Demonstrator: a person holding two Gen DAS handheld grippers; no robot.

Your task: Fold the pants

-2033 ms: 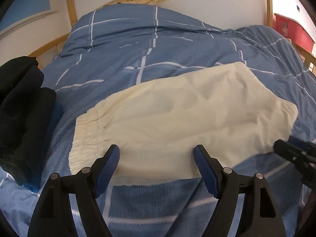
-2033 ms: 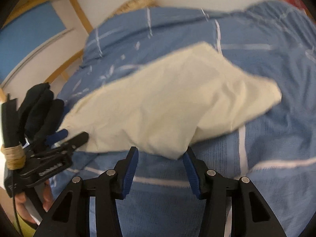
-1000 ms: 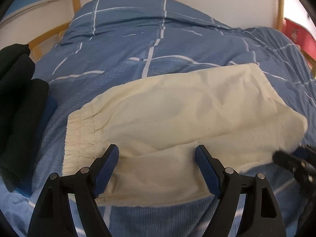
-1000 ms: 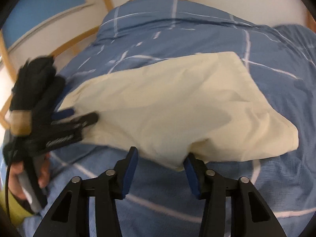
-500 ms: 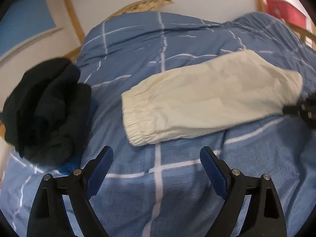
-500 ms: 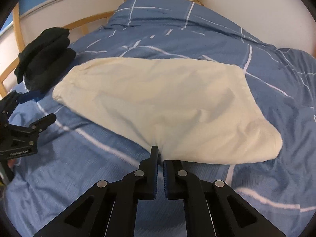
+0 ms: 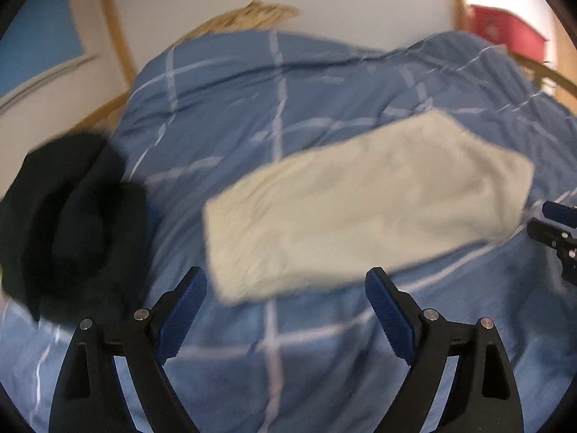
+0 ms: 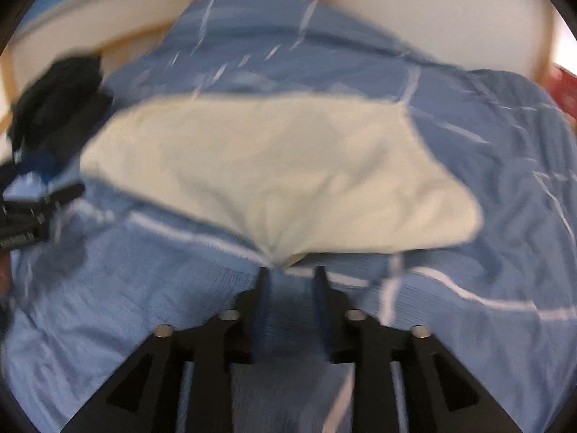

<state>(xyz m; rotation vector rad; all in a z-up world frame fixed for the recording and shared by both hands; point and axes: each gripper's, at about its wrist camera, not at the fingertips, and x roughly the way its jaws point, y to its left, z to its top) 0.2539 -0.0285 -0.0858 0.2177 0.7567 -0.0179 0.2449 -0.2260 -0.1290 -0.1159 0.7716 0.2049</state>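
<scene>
Cream pants (image 7: 364, 213) folded oblong, seemingly smooth through blur, on blue duvet (image 7: 288, 353)

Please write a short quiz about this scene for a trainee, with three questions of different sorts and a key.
1. True or false: the left gripper holds the folded cream fabric pants.
2. In the left wrist view, what lies left of the pants? A) a pile of black clothing B) a white towel C) a green pillow
3. Fill in: the pants lie on a ____ checked duvet.

Key: 1 false, its fingers are open and short of the pants; 2 A; 3 blue.
</scene>
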